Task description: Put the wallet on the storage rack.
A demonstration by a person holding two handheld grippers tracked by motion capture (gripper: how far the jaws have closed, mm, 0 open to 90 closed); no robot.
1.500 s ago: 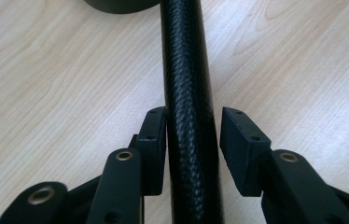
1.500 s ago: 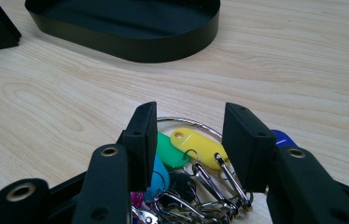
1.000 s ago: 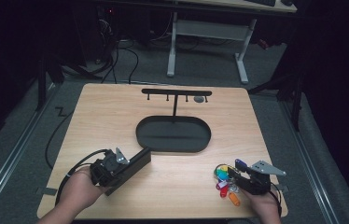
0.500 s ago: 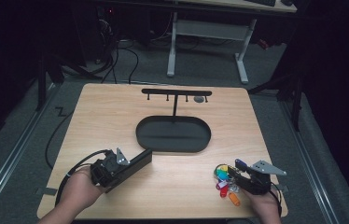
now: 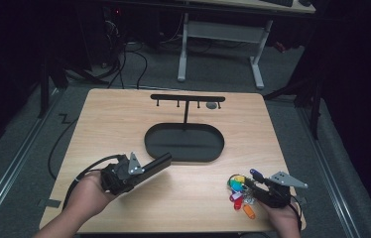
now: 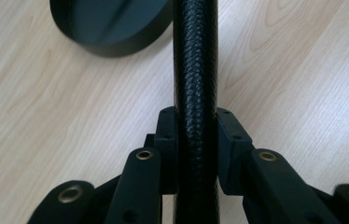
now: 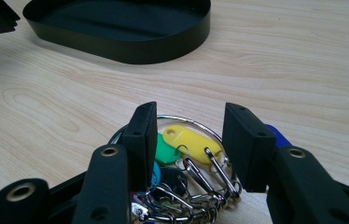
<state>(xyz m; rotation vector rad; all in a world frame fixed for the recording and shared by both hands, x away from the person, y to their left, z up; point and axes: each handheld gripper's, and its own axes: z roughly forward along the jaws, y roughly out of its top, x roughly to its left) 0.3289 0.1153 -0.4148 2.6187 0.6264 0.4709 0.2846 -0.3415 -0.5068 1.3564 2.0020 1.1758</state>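
A flat black leather wallet [image 5: 158,162] sticks out of my left gripper [image 5: 141,171] toward the tray. In the left gripper view I see it edge-on as a textured black band [image 6: 195,60], with both pads of the left gripper [image 6: 196,135] pressed against its sides. At the front right lies a bunch of keys [image 5: 237,191] with coloured tags on a metal ring. My right gripper [image 5: 249,187] sits low over it. In the right gripper view the jaws of the right gripper [image 7: 189,123] stand apart, with the ring and the yellow tag [image 7: 189,137] between them.
A black oval tray [image 5: 183,157] sits mid-table, its wall [image 7: 130,51] just beyond the keys and its corner [image 6: 112,28] ahead of the wallet. Behind it stands a black T-shaped hook rack [image 5: 187,98] with a small grey item [image 5: 212,105] hanging at its right end.
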